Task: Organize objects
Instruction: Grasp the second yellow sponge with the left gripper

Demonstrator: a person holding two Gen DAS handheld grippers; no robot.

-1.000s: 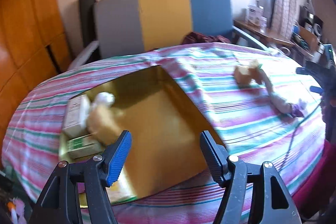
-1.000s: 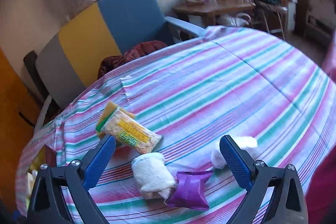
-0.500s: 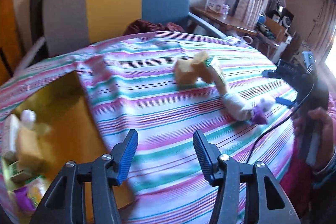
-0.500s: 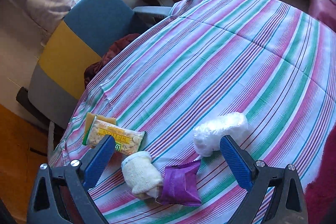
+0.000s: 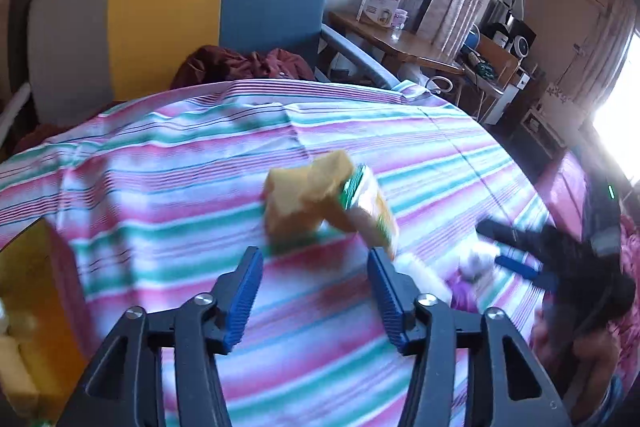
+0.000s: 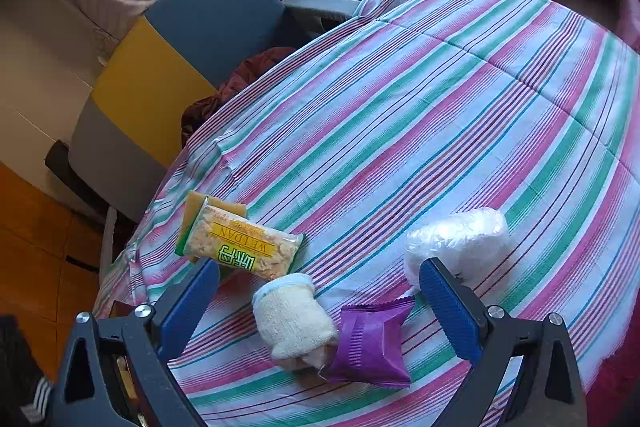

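Snack pack (image 6: 239, 244) lies on the striped cloth (image 6: 440, 99) beside roll (image 6: 294, 315) and purple packet (image 6: 370, 341). Left gripper (image 5: 316, 297) is empty, jaws opening, approaching for pickup. Right gripper (image 6: 320, 303) hovers wide, empty. Next: straddle one item, close. Yellow box (image 5: 36, 291) holds items, blurred.

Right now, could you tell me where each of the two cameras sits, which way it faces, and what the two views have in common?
Left wrist: rides on the left gripper, looking down across the striped tablecloth at the snack packet; its empty jaws are opening; the right gripper and the person's hand show.
Right wrist: rides on the right gripper, open, looking down at the cream sock roll, purple packet and white bundle.
Shared: cloth, snack packet, tri-colour chair.
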